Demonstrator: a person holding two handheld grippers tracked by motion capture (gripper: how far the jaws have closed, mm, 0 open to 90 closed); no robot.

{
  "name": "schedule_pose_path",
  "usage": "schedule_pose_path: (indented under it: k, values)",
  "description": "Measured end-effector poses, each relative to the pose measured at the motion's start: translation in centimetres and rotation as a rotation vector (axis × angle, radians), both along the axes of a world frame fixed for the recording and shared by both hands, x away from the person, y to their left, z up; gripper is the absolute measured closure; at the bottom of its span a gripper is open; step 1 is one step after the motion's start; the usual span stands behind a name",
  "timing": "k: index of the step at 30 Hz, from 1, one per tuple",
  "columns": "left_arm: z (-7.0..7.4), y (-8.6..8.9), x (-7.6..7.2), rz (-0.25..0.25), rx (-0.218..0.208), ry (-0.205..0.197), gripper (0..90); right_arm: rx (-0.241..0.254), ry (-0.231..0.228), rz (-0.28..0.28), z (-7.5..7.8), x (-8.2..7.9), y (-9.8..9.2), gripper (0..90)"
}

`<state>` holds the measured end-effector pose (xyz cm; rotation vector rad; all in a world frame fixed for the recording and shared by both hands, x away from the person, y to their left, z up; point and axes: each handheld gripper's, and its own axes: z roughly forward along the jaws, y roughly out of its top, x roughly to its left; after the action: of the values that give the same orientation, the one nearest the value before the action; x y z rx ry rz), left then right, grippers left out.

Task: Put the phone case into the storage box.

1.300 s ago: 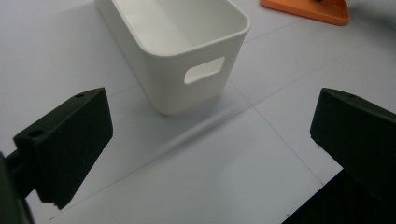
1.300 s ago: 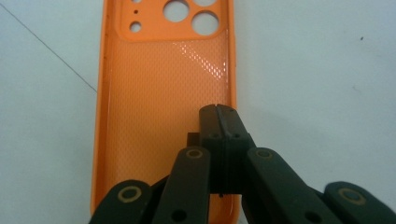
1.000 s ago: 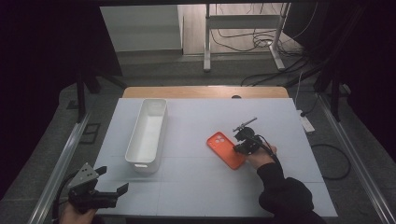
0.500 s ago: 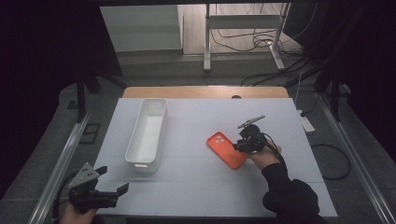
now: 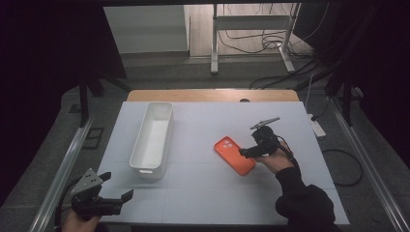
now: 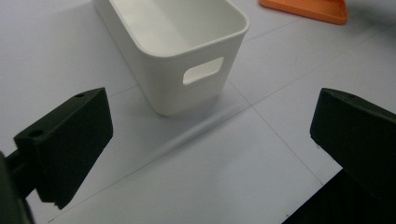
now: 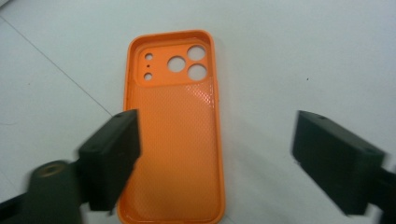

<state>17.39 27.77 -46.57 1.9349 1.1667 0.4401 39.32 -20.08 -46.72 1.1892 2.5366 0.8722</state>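
Right gripper (image 7: 215, 163) with jaws just opened wide, hovering over an orange phone case (image 7: 175, 126) lying hollow side up on the white table (image 5: 203, 193), pads clear of it, left gripper (image 6: 210, 154) open wide, empty, facing a white bin (image 6: 182, 51)

High view overhead, facing forward-down — gripper views close, sharing orange case (image 7: 175, 140), table (image 5: 203, 193).

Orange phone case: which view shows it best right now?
The right gripper view: the orange phone case lies close, inside up, camera holes clear, between the open right gripper. The high view shows it small on the table; the left gripper view catches one edge.
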Motion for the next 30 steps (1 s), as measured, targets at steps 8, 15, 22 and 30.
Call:
schedule_pose_path:
  k: [8, 15, 22, 30]
  values:
    - [0.0, 0.0, 0.0, -0.001, -0.001, 0.000, 0.2, 0.014, -0.027, 0.001, 0.0, 0.1, -0.3, 0.0]
    - [0.0, 0.0, 0.0, -0.002, 0.002, -0.002, 0.1, 0.027, 0.003, -0.023, -0.2, 0.3, -0.6, 0.0]
    - [0.0, 0.0, 0.0, -0.004, 0.003, -0.002, 0.2, 0.032, 0.006, -0.026, -0.4, 0.4, -0.4, 0.0]
    - [0.0, 0.0, 0.0, -0.005, 0.005, -0.001, 0.1, -0.030, 0.037, -0.025, -1.6, 0.7, -0.2, 0.0]
